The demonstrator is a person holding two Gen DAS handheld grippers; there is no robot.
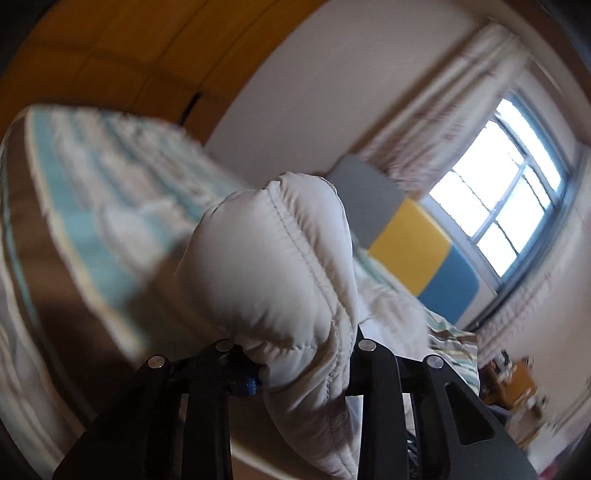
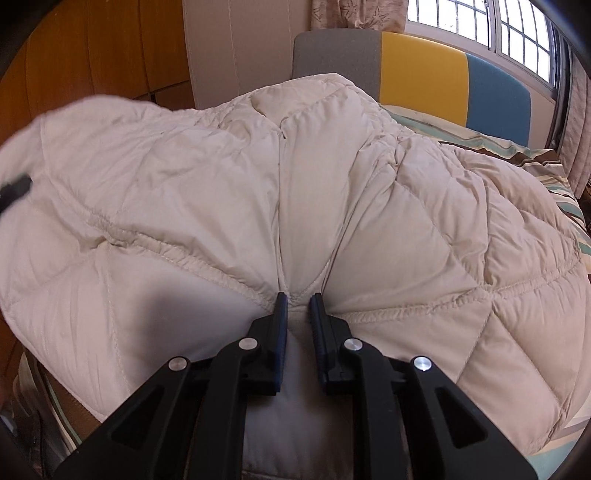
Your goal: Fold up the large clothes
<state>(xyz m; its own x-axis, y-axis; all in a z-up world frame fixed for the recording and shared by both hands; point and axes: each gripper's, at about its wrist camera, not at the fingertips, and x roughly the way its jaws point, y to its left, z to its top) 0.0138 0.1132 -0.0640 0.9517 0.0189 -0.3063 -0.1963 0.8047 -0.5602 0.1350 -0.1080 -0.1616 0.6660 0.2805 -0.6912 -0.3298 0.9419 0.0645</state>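
Observation:
A large cream quilted puffer jacket (image 2: 288, 192) lies spread over the bed, filling most of the right wrist view. My right gripper (image 2: 298, 299) is shut on a pinched fold of the jacket near its front edge, fabric bunched between the blue pads. In the left wrist view a padded part of the same jacket (image 1: 273, 266) bulges up between the fingers of my left gripper (image 1: 295, 373), which is shut on it and holds it raised above the bed. The left fingertips are hidden by the fabric. The left view is tilted and blurred.
The bed has a striped teal, white and brown cover (image 1: 92, 206). A grey, yellow and blue padded headboard (image 2: 424, 74) stands behind it under a window (image 2: 498, 33) with curtains. Wooden wardrobe panels (image 2: 92, 55) are at the left.

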